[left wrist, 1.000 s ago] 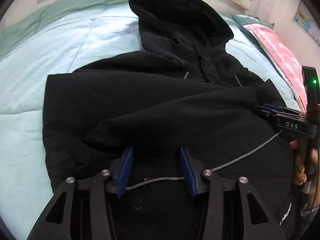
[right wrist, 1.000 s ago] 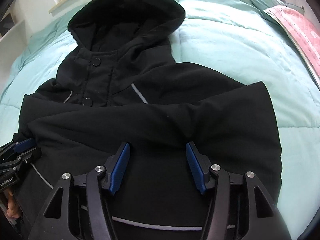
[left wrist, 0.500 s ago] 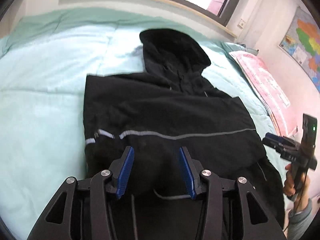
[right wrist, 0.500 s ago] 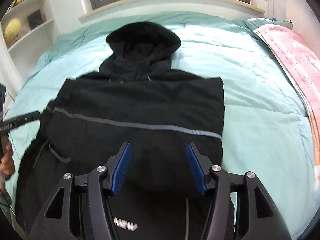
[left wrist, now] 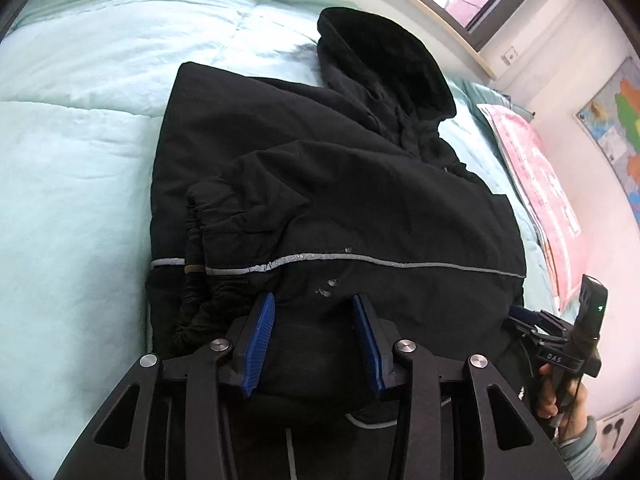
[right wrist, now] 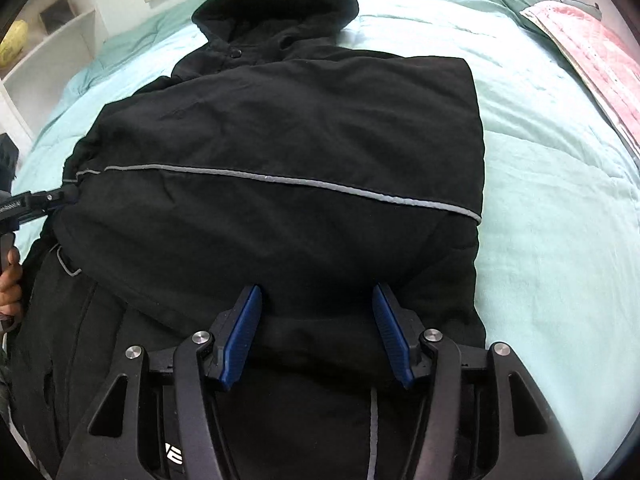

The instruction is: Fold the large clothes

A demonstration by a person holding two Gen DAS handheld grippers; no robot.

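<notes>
A large black hooded jacket (left wrist: 360,184) lies on a mint-green bed, hood toward the window, its lower part folded up over the body with a grey reflective stripe across; it also shows in the right wrist view (right wrist: 304,152). A sleeve cuff bunches at the jacket's left side. My left gripper (left wrist: 314,318) is open just above the jacket's near fold. My right gripper (right wrist: 316,312) is open over the near fold too. The left gripper's tips (right wrist: 60,198) touch the jacket's left edge in the right wrist view. The right gripper (left wrist: 520,316) appears at the jacket's right edge.
The mint quilt (left wrist: 80,152) spreads left and behind the jacket, and right of it (right wrist: 560,208). A pink patterned sheet (left wrist: 536,184) lies along the bed's right side. White shelves (right wrist: 52,44) stand at the left. A map (left wrist: 616,120) hangs on the right wall.
Both grippers rose and pulled back, then came down close again. The jacket's lower part now lies folded up over the body, with the reflective stripe on top.
</notes>
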